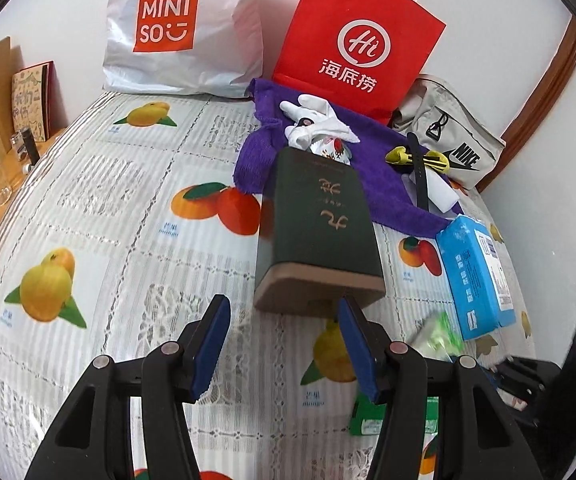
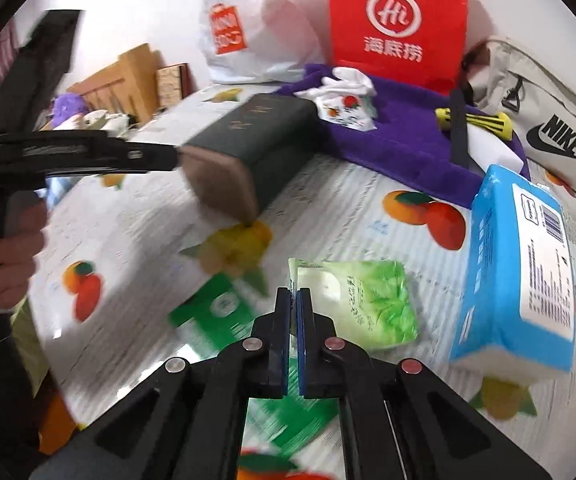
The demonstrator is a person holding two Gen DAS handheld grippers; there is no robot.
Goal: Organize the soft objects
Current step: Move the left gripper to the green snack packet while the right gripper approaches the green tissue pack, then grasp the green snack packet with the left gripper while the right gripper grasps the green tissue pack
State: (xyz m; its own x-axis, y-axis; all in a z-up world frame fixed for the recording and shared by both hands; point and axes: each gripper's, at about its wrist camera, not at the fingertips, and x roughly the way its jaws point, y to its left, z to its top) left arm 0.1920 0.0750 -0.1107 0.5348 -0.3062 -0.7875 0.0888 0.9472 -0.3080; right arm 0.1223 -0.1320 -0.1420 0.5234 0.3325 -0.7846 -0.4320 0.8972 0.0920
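My right gripper [image 2: 294, 294] is shut on the thin left edge of a light green tissue pack [image 2: 368, 304] lying on the fruit-print tablecloth [image 1: 128, 216]. A big blue tissue pack [image 2: 524, 264] lies just right of it. My left gripper [image 1: 284, 320] is open, its blue pads either side of bare cloth, right at the near end of a dark green box [image 1: 320, 224]. Behind the box a purple towel [image 1: 392, 192] carries a white glove [image 1: 316, 120] and a small fruit-print packet [image 2: 346, 114]. From the right wrist, the left gripper [image 2: 156, 158] reaches in beside the box [image 2: 256, 148].
A white Miniso bag [image 1: 180, 32], a red paper bag [image 1: 356, 40] and a beige Nike bag [image 1: 456, 148] stand at the back. A black strap [image 1: 420, 172] and a yellow tool [image 2: 476, 120] lie on the towel. A flat green carton [image 2: 216, 312] lies near my right gripper. A hand [image 2: 4, 256] holds the left gripper.
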